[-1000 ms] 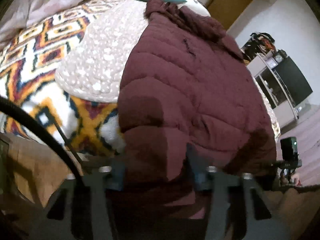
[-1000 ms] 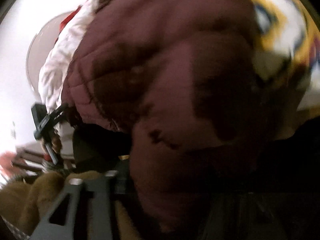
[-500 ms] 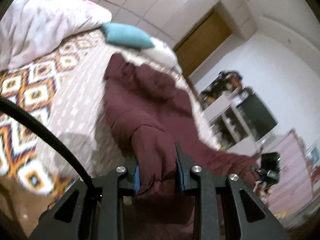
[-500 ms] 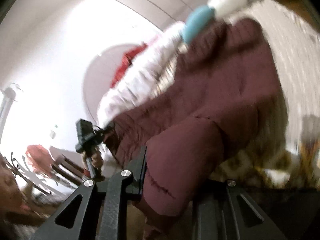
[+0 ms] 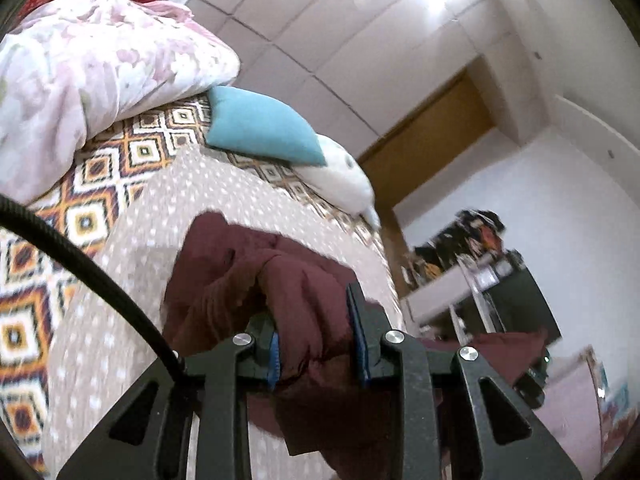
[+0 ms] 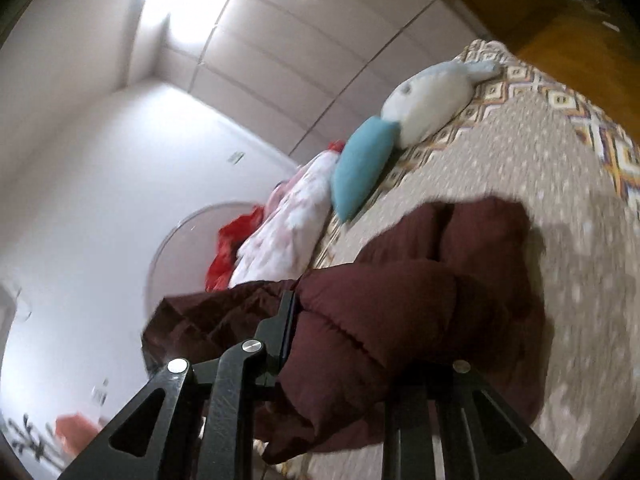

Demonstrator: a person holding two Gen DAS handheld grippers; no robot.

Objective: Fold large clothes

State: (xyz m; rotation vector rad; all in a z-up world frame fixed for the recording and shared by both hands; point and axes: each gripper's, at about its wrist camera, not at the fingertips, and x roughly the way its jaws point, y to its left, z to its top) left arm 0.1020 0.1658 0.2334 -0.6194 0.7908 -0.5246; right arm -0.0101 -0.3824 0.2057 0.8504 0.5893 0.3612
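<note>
Jacket [image 5: 308,312] betw. both tools' jaws

text: none legible | labels: none | brands: none | numbers: none | signs: none

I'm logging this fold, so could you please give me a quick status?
Left gripper and right gripper both shut on the maroon puffer jacket. Jacket's gripped end raised over the bed. Blue pillow beyond, not blocking.
</note>
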